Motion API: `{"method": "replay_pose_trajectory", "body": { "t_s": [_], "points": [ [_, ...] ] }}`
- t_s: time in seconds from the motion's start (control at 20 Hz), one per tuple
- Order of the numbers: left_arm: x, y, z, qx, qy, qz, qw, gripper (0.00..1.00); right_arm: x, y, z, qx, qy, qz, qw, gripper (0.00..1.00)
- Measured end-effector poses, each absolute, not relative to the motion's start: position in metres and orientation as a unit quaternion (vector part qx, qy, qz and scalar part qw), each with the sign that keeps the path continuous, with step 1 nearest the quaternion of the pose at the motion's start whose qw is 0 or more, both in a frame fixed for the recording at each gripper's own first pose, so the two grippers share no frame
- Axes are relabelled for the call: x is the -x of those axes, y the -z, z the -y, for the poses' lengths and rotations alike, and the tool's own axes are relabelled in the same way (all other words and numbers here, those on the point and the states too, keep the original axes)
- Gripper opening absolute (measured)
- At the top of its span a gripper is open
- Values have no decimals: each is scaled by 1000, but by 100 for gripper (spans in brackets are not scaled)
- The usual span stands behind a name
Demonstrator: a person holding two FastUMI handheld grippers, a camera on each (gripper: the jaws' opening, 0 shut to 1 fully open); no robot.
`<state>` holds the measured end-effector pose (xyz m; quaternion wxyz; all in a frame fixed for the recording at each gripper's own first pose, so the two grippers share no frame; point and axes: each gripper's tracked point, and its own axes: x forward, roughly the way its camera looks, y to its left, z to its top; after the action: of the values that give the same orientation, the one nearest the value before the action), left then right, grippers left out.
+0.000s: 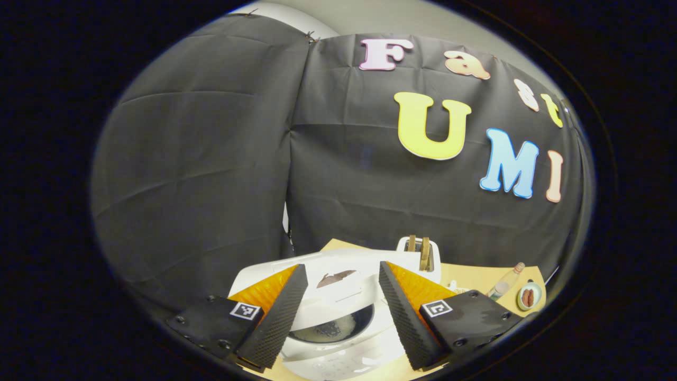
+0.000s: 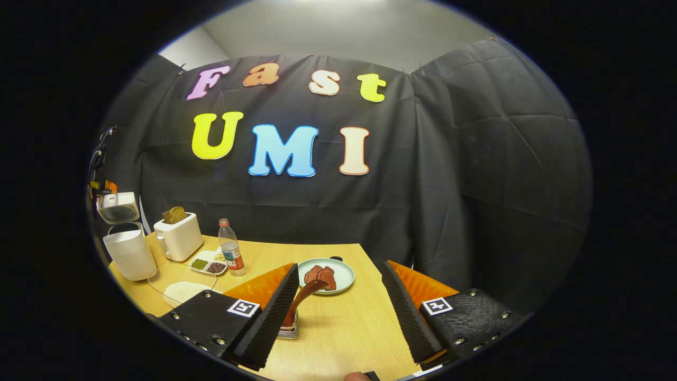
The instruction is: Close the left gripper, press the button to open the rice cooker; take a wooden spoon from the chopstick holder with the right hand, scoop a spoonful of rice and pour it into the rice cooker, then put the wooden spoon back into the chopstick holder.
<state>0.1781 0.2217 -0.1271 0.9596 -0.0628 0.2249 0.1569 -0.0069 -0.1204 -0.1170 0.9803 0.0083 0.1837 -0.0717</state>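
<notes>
Your left gripper view sits close above the open rice cooker, facing the wall. Your right gripper view looks across the surface from farther back. Both share the toaster at 12 o'clock, and the bottle.

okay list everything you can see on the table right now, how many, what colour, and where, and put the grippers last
rice cooker: one, white, lid up, far left edge of the table
toaster: one, white, bread in its slots, right of the cooker
bottle: one, clear, beside the toaster
divided tray: one, white, green and dark grains, in front of the toaster
rice: one pale heap, near left
plate: one, pale green, brown food on it, table centre
wooden spoon: one, dark brown, standing in the chopstick holder
table: one, light wood
left gripper: open, over the cooker
right gripper: open, near the spoon
</notes>
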Motion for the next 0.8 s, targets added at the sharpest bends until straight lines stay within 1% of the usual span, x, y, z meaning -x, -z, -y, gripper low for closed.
{"method": "replay_pose_trajectory", "body": {
  "t_s": [0.05, 0.1, 0.15, 0.2, 0.65, 0.7, 0.75, 0.8],
  "points": [
    [-176, 133, -217, 59, -156, -230, 959, 95, 7, 118, 120, -12, 71, -185, 980, 96],
    [-172, 139, -213, 58, -156, -234, 958, 92, 7, 119, 120, -13, 71, -186, 980, 96],
    [-169, 144, -211, 60, -156, -237, 957, 95, 6, 121, 121, -13, 70, -187, 980, 96],
    [-163, 147, -208, 61, -156, -242, 956, 96, 6, 121, 120, -13, 69, -187, 980, 96],
    [-148, 200, -182, 67, -148, -287, 944, 96, 4, 127, 106, -9, 56, -193, 980, 96],
    [-149, 206, -180, 64, -147, -294, 942, 94, 4, 126, 106, -7, 56, -193, 980, 96],
    [-147, 212, -179, 59, -146, -300, 941, 94, 3, 126, 105, -5, 55, -193, 980, 96],
    [-147, 217, -178, 54, -146, -305, 939, 96, 2, 126, 104, -3, 55, -194, 980, 96]
  ]
}}
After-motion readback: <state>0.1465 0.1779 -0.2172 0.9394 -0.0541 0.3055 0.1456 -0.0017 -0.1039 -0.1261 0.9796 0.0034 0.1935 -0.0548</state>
